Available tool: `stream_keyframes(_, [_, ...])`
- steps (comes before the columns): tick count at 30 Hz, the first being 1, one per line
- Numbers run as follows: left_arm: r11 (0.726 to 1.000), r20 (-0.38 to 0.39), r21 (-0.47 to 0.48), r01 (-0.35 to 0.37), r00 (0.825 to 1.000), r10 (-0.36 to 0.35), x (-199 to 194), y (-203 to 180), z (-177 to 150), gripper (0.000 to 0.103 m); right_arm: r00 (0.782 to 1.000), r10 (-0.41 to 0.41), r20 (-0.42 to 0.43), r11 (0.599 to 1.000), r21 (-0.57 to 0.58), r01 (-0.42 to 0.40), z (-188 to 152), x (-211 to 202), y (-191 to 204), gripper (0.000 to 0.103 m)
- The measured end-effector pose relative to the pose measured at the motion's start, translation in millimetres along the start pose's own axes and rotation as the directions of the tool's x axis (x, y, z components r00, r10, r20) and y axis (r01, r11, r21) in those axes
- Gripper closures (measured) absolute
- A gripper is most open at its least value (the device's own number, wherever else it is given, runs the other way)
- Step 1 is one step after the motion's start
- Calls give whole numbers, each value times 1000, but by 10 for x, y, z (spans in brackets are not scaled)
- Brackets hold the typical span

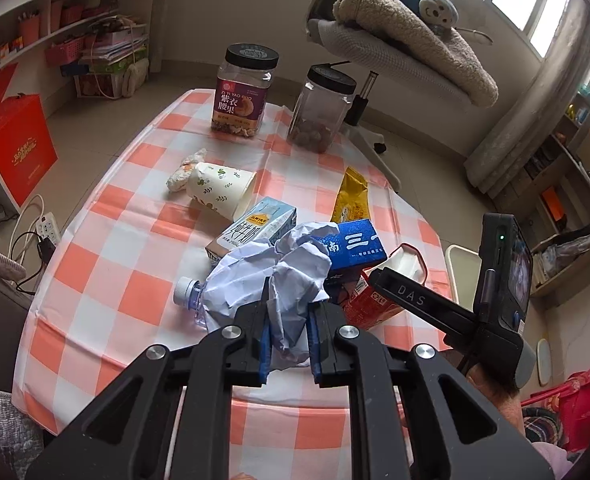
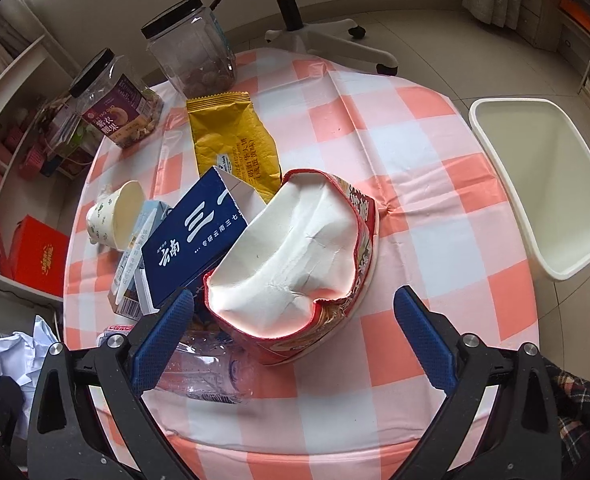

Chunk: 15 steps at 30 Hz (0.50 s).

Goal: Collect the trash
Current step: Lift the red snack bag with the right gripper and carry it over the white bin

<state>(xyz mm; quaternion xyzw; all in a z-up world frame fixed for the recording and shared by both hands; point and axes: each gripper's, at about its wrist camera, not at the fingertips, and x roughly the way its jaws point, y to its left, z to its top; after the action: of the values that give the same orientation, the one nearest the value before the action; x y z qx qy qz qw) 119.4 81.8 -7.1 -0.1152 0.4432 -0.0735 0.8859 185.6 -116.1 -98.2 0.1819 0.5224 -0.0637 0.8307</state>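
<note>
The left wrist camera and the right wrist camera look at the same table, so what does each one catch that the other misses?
Only the left view shows the left tool shut on the crumpled white paper, and the soft toy monkey on the chair.

Only the right view shows the open right tool over the crushed red noodle bowl's white inside, and the whole white bin.

Both show the blue box, yellow packet, paper cup and two jars.

Nut jar (image 1: 242,103): "ZI YI YAO GUO" and 紫衣腰果 are printed on the purple label.
Blue box (image 2: 195,241): 云南 and 三七 are read.
Right gripper (image 1: 411,300): "DAS" is embossed.
Milk carton (image 1: 255,226): 纯牛奶, possibly.
</note>
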Motion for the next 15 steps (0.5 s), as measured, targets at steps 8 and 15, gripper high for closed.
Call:
stream_keyframes(8, [1000, -10, -23, 20, 1000, -21, 14, 70, 44, 88, 992, -124, -9, 989, -85, 123, -75, 292, 146, 7])
stream_keyframes(15, [999, 10, -24, 41, 999, -41, -62, 91, 61, 88, 995, -92, -29, 996, 11, 92, 28, 266, -286, 9])
